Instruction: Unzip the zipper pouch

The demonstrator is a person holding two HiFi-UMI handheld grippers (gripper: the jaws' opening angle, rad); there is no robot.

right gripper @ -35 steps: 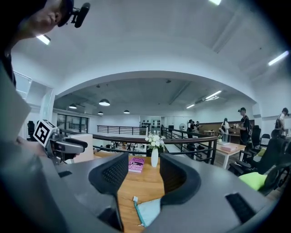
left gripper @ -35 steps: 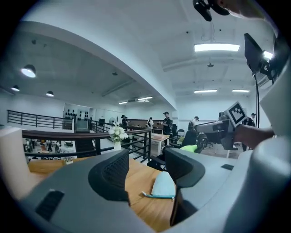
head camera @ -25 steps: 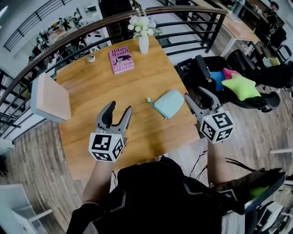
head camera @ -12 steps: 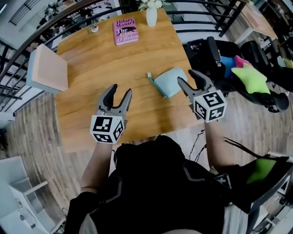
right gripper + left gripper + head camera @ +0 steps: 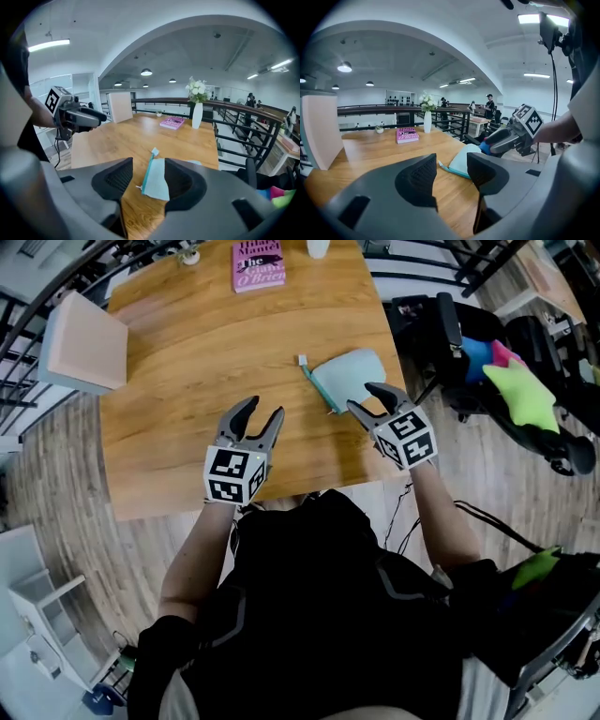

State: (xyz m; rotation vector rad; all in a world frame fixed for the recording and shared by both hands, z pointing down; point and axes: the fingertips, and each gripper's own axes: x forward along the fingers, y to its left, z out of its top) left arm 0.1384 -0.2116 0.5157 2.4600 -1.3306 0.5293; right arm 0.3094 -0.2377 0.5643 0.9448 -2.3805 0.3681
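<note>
Zipper pouch (image 5: 349,377), one, is lying on bench (image 5: 187,362); left hand-held gripper (image 5: 264,409) open, empty, jaws just narrowing; right hand-held gripper (image 5: 363,397) gaping, empty.

pouch (image 5: 349,377) | pale teal | flat | zipped | table's right edge

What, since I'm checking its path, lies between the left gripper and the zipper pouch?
Only bare table before the zipper pouch, the head view shows. The left gripper has just been closing its jaws on nothing.
</note>
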